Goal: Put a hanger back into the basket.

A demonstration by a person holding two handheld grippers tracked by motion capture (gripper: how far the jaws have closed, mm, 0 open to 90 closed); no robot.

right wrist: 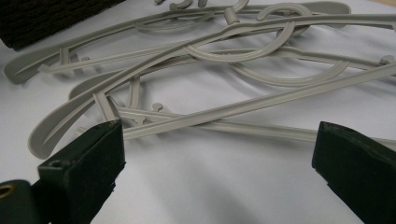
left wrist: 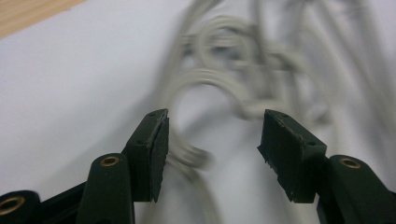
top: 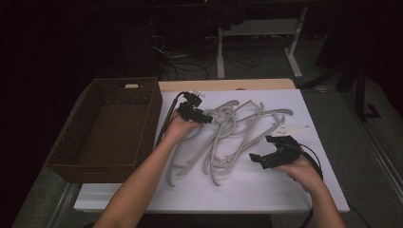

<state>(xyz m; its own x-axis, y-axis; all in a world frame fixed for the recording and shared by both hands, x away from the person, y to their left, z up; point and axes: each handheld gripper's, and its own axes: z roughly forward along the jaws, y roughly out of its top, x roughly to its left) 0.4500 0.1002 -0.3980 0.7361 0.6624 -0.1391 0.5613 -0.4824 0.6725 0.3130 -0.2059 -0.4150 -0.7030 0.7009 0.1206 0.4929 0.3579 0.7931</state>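
While lying in a loose tangle on the white worktop [top: 247, 190], the grey hangers [top: 233, 135] are the thing in hand, and the lines below go outward from them.

Hangers: several grey plastic ones, overlapping and crossed, hooks toward the far side, spread across the middle of the worktop between the two hands.
Nearest hook: in the left gripper view a curved hook [left wrist: 196, 84] lies just beyond and between the jaws, blurred; whether a pad touches it cannot be told.
Left gripper [top: 198, 114]: over the hook end of the pile; jaws parted to a middling gap, closed on nothing.
Right gripper [top: 266, 151]: at the near right edge of the pile; jaws spread wide, nothing between them, bare worktop under them, hanger arms just ahead.
Basket [top: 76, 142]: dark woven, rectangular, at the worktop's left side, just beside the hangers, with nothing seen inside.
White tag [top: 292, 128]: flat, right of the pile.
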